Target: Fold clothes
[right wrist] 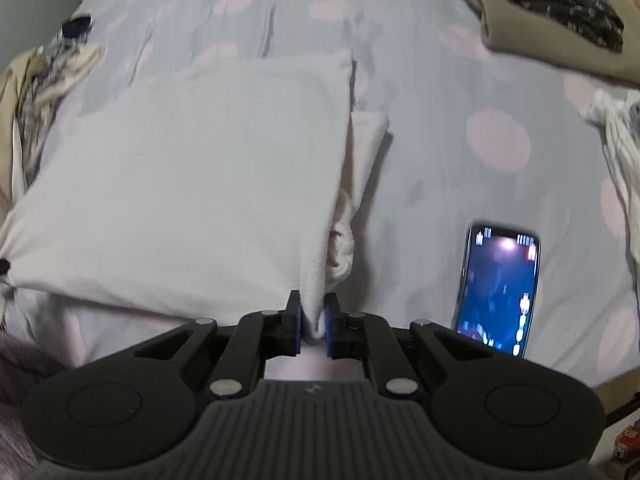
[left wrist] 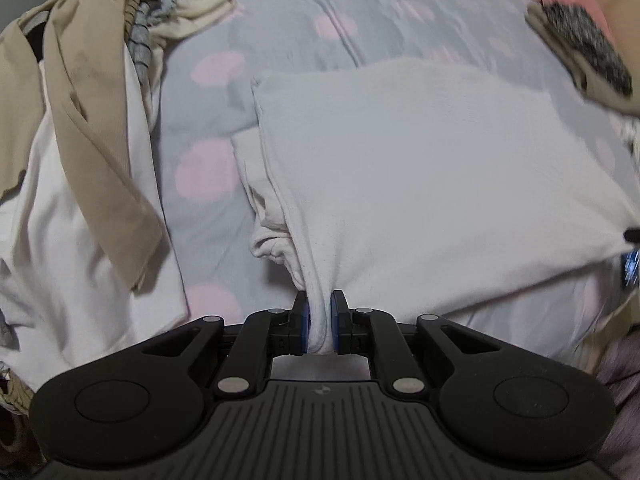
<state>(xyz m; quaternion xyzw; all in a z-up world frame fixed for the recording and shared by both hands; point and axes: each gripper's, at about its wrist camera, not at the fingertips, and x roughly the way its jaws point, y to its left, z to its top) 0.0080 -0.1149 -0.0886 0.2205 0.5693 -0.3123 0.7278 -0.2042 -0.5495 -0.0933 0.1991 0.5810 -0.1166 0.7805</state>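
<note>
Both tongs, left [left wrist: 320, 320] and right [right wrist: 313, 320], pinch near corners of the white knit garment [left wrist: 420, 168], part-folded on the grey pink-dotted bedsheet [left wrist: 200, 208]. Final fold pending; beige-and-white heap [left wrist: 80, 140] apparently unfolded, folded stack [right wrist: 552, 12] done.

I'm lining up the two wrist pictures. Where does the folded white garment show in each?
Left wrist: the folded white cotton garment fills centre and right, its near-left corner pinched in the left tool.
Right wrist: it fills centre and left, its near-right corner pinched in the right tool.
Shared landmark: the grey bedsheet with pink dots.
</note>
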